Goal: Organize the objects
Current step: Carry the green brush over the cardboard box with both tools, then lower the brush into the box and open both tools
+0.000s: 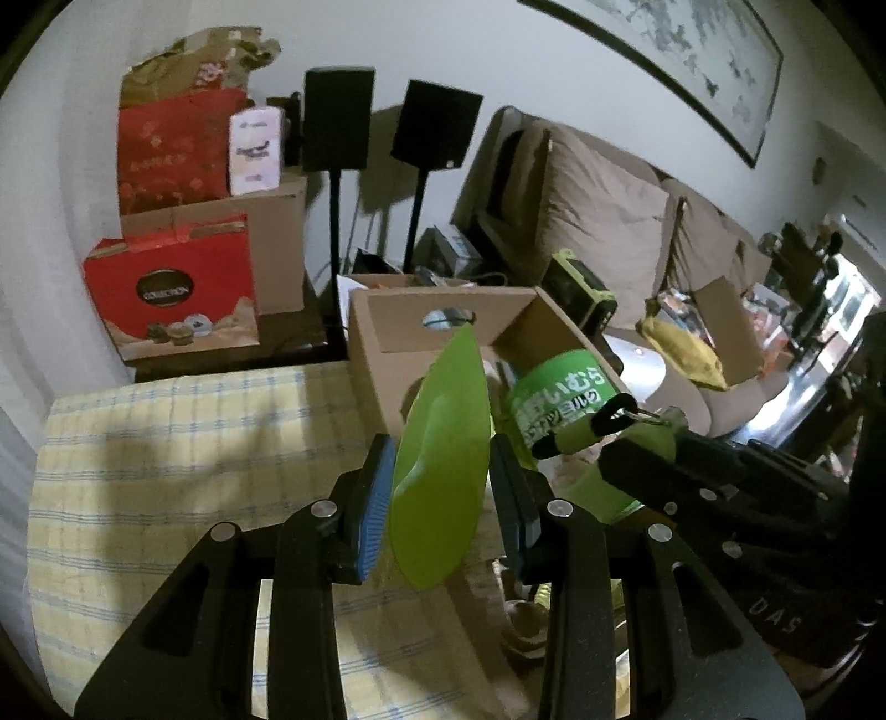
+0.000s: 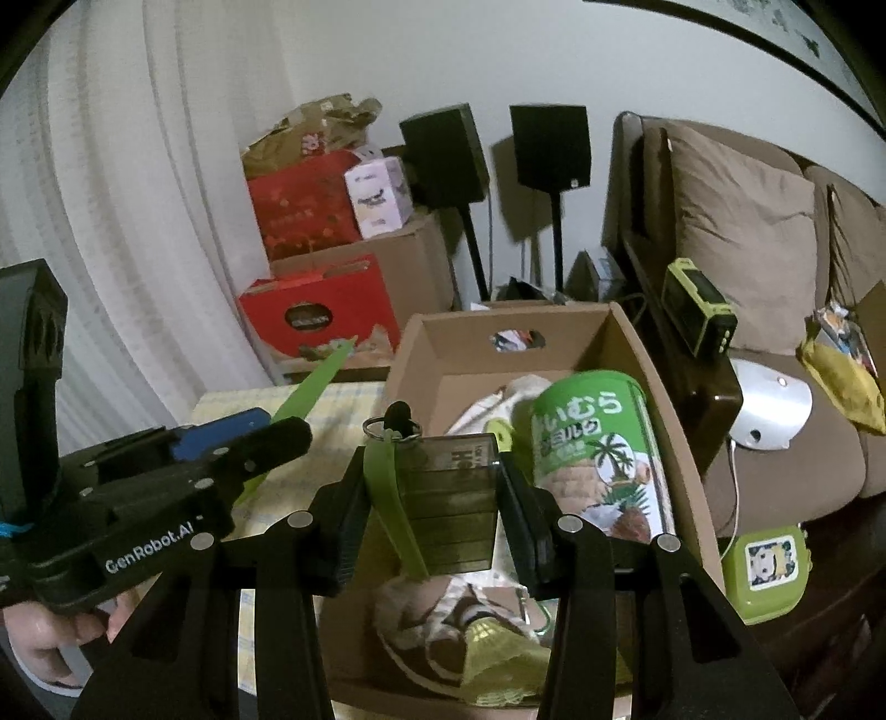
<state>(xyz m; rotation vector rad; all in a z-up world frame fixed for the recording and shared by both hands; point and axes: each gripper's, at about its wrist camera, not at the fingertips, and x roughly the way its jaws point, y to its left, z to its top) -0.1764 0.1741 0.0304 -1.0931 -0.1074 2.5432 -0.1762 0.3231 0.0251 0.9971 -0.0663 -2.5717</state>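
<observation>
The left gripper [image 1: 443, 487] pinched a green plate [image 1: 443, 459] edge-on, beside the cardboard box [image 2: 410, 354]. The right gripper [image 2: 432, 498] clamped a dark tinted case [image 2: 448, 498] over the box. With 2 grippers near each other, they risked colliding; the thin plate could slip.

"GenRobot.AI" on left tongs [image 2: 260, 443] body; "COLLECTION" on red box [image 1: 171, 291]; Japanese characters on green can [image 2: 598, 448]

- We are viewing dim indoor light, brightest through the window [image 1: 853, 299] at far right.
- Speakers [image 1: 338, 124] are casting hard shadows on the wall [image 1: 421, 50].
- Fisheye bending is curving the picture frame [image 1: 692, 83]; corners are vignetting black.
- Far clutter is smearing softly.
</observation>
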